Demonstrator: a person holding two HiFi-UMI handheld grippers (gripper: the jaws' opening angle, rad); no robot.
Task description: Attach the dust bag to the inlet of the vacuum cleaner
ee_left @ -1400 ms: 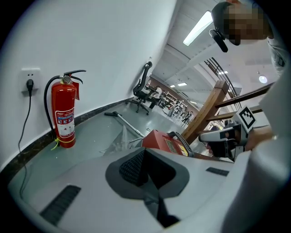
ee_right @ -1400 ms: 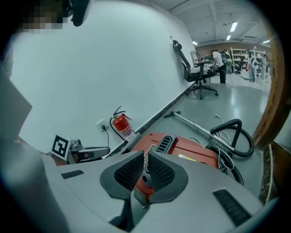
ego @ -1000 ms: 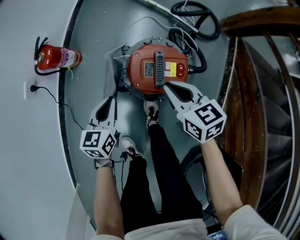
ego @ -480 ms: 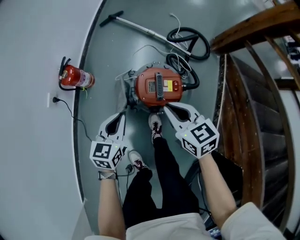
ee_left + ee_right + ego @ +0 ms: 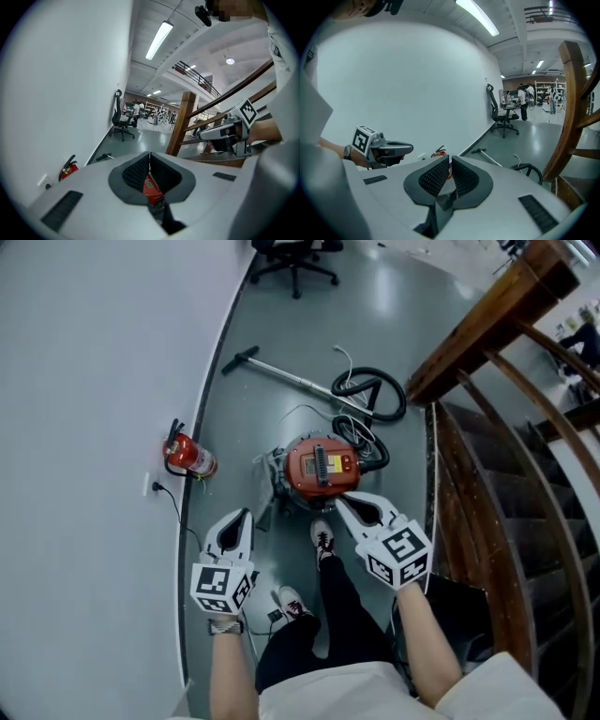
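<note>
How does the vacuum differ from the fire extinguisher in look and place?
The vacuum is a wide round drum; the extinguisher is a slim cylinder. The vacuum sits out on the floor by the person's feet; the extinguisher is at the wall. Both are red.

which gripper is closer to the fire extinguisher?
Left. The left gripper is on the same side as the fire extinguisher, near the wall; the right gripper is past the vacuum cleaner, by the stairs.
</note>
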